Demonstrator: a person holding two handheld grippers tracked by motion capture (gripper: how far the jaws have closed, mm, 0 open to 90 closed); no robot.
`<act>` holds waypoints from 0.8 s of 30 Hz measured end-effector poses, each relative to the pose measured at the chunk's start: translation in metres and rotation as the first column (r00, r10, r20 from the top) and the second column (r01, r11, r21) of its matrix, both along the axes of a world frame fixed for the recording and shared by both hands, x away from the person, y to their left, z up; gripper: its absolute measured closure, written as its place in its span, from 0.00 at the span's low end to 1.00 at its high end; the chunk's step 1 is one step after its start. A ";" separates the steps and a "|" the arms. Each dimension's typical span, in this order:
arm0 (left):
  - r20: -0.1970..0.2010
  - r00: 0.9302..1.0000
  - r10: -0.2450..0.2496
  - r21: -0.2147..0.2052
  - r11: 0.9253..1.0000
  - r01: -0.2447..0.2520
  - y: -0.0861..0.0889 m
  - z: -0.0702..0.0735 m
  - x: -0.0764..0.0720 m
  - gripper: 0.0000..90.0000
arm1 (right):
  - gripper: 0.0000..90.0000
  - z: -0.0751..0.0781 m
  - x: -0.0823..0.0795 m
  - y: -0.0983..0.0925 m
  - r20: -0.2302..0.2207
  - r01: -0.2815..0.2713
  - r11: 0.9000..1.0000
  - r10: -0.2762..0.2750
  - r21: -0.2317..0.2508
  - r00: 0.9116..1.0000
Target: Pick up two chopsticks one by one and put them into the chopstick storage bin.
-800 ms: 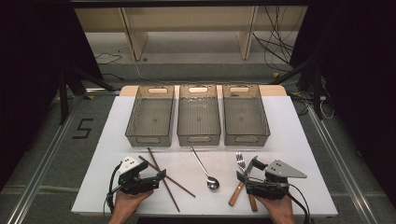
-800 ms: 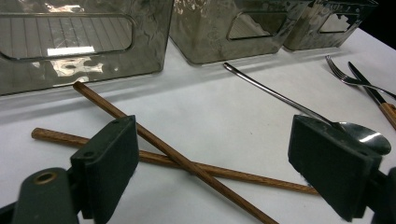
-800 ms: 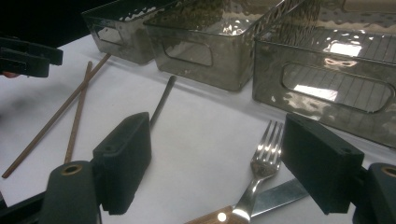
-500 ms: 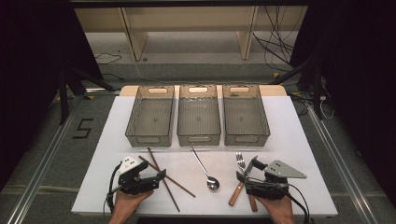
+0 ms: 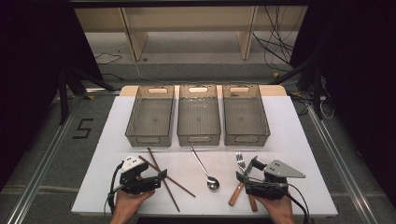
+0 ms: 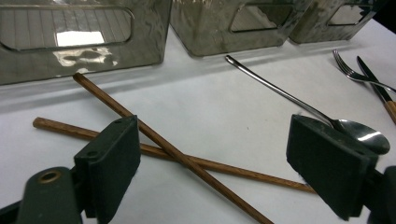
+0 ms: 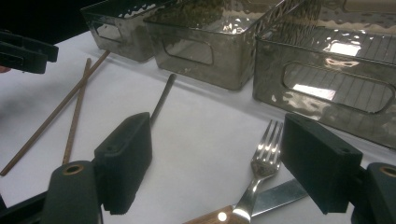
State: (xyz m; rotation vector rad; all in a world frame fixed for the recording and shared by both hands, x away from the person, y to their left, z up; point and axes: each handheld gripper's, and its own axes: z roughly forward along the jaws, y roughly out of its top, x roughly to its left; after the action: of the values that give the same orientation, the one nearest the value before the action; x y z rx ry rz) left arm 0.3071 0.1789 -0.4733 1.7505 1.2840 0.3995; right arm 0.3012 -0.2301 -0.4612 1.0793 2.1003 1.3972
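Two hand-held grippers are being held low over the near edge of a white desk, in front of three empty grey bins set side by side. The left gripper is being kept with its jaws spread wide and empty, just beside a pair of crossed wooden chopsticks; in the left gripper view, the chopsticks are lying between and just ahead of the jaws, their long axes running slantwise across the gap. The right gripper is likewise being held wide and empty, straddling a wooden-handled fork and knife whose long axes point toward the bins. A metal spoon is lying between the two hands. The right gripper view is showing the fork's tines crossing over the knife blade, a detail blurred from above.
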 end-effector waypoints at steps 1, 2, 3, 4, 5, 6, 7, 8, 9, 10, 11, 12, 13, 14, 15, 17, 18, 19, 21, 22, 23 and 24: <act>-0.004 1.000 0.000 0.017 1.000 0.000 -0.002 0.001 0.000 0.20 | 0.29 0.000 0.000 0.000 0.002 0.002 1.000 -0.002 -0.003 1.000; -0.017 1.000 0.005 0.036 0.999 -0.004 -0.005 0.004 -0.001 0.21 | 0.29 0.000 0.000 0.000 0.002 0.003 1.000 -0.003 -0.006 1.000; -0.017 1.000 0.005 0.036 0.999 -0.004 -0.005 0.004 -0.001 0.21 | 0.29 0.000 0.000 0.000 0.002 0.003 1.000 -0.003 -0.006 1.000; -0.023 1.000 0.005 0.040 0.999 -0.004 -0.007 0.005 -0.002 0.22 | 0.29 0.001 0.000 0.001 0.001 0.003 1.000 -0.003 -0.007 1.000; -0.037 0.999 0.003 0.052 0.999 -0.001 -0.010 0.005 -0.003 0.22 | 0.29 0.001 0.000 0.001 -0.001 0.002 1.000 -0.002 -0.006 1.000; -0.037 0.999 0.003 0.052 0.999 -0.001 -0.010 0.005 -0.003 0.22 | 0.29 0.000 0.000 0.001 -0.001 0.002 1.000 -0.002 -0.007 1.000; -0.045 0.999 0.003 0.065 0.998 0.000 -0.012 0.005 -0.003 0.23 | 0.29 0.000 0.000 0.001 0.000 0.000 1.000 0.000 -0.009 1.000; -0.061 0.998 0.004 0.078 0.997 0.001 -0.015 0.004 -0.003 0.24 | 0.29 0.000 0.000 0.001 0.000 0.000 1.000 0.000 -0.009 1.000; -0.061 0.998 0.004 0.078 0.997 0.001 -0.015 0.004 -0.003 0.24 | 0.29 0.000 0.000 0.001 -0.001 -0.001 1.000 0.001 -0.009 1.000; -0.081 0.997 -0.002 0.096 0.995 0.010 -0.017 0.003 -0.003 0.25 | 0.29 0.000 0.000 0.001 -0.001 -0.001 1.000 0.001 -0.009 1.000; -0.081 0.997 -0.002 0.096 0.995 0.010 -0.017 0.003 -0.003 0.25 | 0.29 0.000 0.000 0.001 -0.001 -0.001 1.000 0.001 -0.009 1.000; -0.094 0.996 -0.005 0.102 0.995 0.015 -0.019 0.002 -0.003 0.26 | 0.29 0.000 0.000 0.001 -0.002 -0.003 1.000 0.003 -0.011 1.000; -0.117 0.993 -0.017 0.116 0.993 0.030 -0.021 0.001 -0.002 0.26 | 0.29 0.000 0.000 0.001 -0.003 -0.003 1.000 0.003 -0.012 1.000; -0.117 0.993 -0.017 0.116 0.993 0.030 -0.021 0.001 -0.002 0.26 | 0.29 0.000 0.000 0.001 -0.003 -0.003 1.000 0.003 -0.012 1.000; -0.133 0.991 -0.021 0.124 0.992 0.038 -0.023 0.000 -0.002 0.27 | 0.29 0.000 0.000 0.001 -0.005 -0.004 1.000 0.004 -0.011 1.000; -0.147 0.989 -0.021 0.136 0.990 0.041 -0.024 -0.001 -0.002 0.28 | 0.29 0.000 0.000 0.001 -0.004 -0.006 1.000 0.006 -0.011 1.000; -0.154 0.988 -0.020 0.143 0.989 0.043 -0.025 -0.001 -0.002 0.29 | 0.29 0.000 0.000 0.002 -0.005 -0.005 1.000 0.005 -0.011 1.000; -0.154 0.988 -0.020 0.143 0.989 0.043 -0.025 -0.001 -0.002 0.29 | 0.29 0.000 0.000 0.002 -0.005 -0.005 1.000 0.005 -0.011 1.000; -0.164 0.986 -0.016 0.156 0.987 0.042 -0.026 -0.002 -0.001 0.30 | 0.29 0.000 0.000 0.002 -0.006 -0.005 1.000 0.005 -0.011 1.000; -0.167 0.986 -0.015 0.165 0.985 0.043 -0.026 -0.002 -0.001 0.31 | 0.29 0.000 0.000 0.002 -0.007 -0.007 1.000 0.007 -0.013 1.000; -0.174 0.985 -0.012 0.170 0.985 0.042 -0.027 -0.003 0.000 0.31 | 0.29 0.000 0.000 0.002 -0.007 -0.007 1.000 0.007 -0.013 1.000; -0.182 0.983 -0.013 0.176 0.983 0.046 -0.027 -0.003 0.000 0.31 | 0.29 0.000 0.000 0.002 -0.007 -0.007 1.000 0.007 -0.013 1.000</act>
State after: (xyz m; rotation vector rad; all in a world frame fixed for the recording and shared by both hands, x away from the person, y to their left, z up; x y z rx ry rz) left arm 0.3075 0.1516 -0.4767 1.9932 1.3830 0.3551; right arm 0.3013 -0.2279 -0.4611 1.0748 2.1169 1.3829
